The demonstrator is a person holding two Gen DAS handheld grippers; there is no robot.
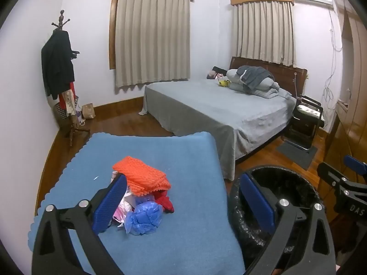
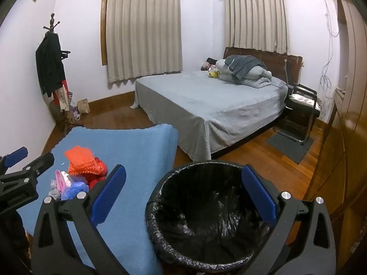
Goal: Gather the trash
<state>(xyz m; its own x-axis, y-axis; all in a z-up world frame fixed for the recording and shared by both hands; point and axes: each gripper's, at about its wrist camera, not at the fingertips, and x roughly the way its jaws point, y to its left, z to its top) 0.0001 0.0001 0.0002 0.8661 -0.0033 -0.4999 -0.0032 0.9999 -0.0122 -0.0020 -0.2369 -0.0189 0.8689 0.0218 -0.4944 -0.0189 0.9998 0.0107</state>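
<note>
A pile of trash lies on a blue-covered table [image 1: 183, 160]: an orange foam net [image 1: 142, 176], a crumpled blue plastic bag [image 1: 144, 217], red scraps [image 1: 166, 202] and pink and white wrappers [image 1: 122, 210]. My left gripper [image 1: 183, 197] is open and empty, its left finger beside the pile. A black-lined trash bin [image 2: 206, 220] stands right of the table. My right gripper [image 2: 188, 192] is open and empty above the bin's mouth. The pile also shows in the right wrist view [image 2: 80, 171].
A bed with a grey cover [image 2: 206, 105] stands behind the table. A coat rack [image 1: 62, 73] with clothes is in the left corner. A black chair [image 2: 300, 112] and floor mat [image 2: 291, 144] are right of the bed. A wooden wardrobe [image 2: 344, 137] lines the right side.
</note>
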